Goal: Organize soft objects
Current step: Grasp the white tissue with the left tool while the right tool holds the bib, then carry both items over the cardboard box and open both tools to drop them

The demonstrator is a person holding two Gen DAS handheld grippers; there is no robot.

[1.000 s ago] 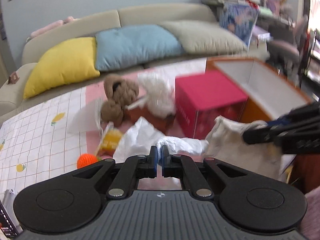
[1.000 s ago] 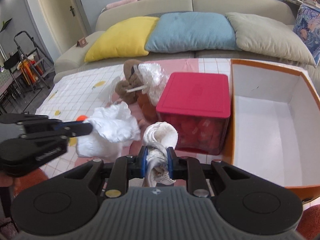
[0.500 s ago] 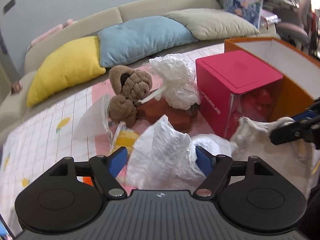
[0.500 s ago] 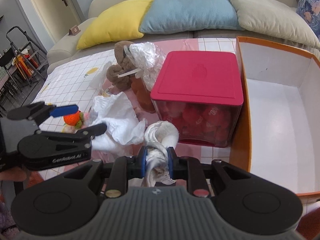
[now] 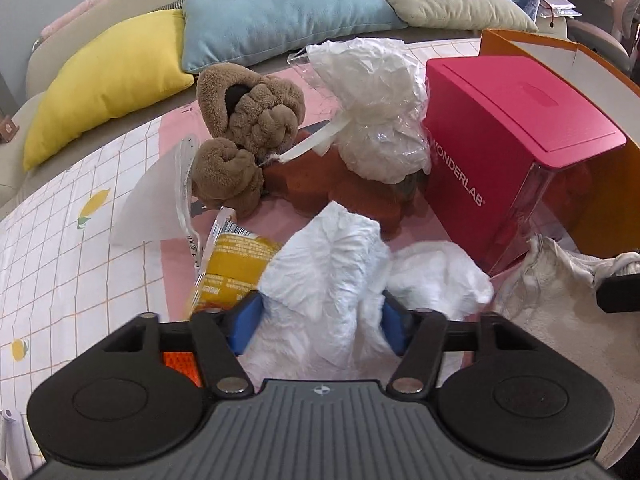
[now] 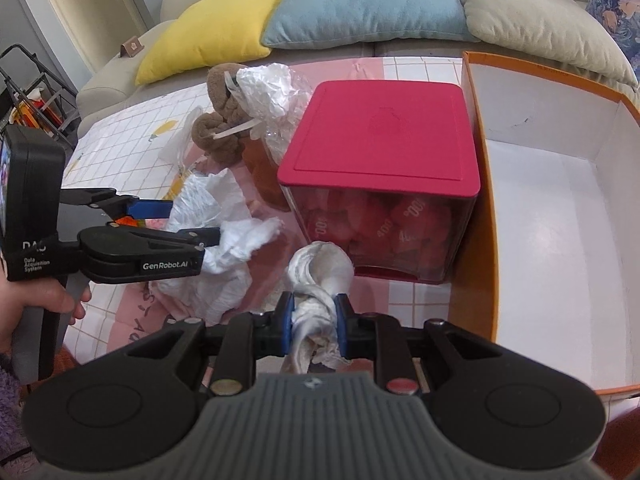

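Observation:
My left gripper is open, its blue pads on either side of a crumpled white cloth on the pink mat. It also shows in the right wrist view, straddling the same cloth. My right gripper is shut on a twisted cream cloth and holds it in front of the red box. That cream cloth shows at the right edge of the left wrist view. A brown plush and a white plastic-wrapped bundle lie behind.
A red-lidded box stands mid-table, with an open orange carton on its right. A yellow packet and an orange ball lie by my left fingers. A sofa with yellow, blue and beige cushions is behind.
My left gripper was shut a second ago, then opened and moved forward and down around the white cloth. My right gripper kept its hold on the cream cloth and shifted slightly closer to the table.

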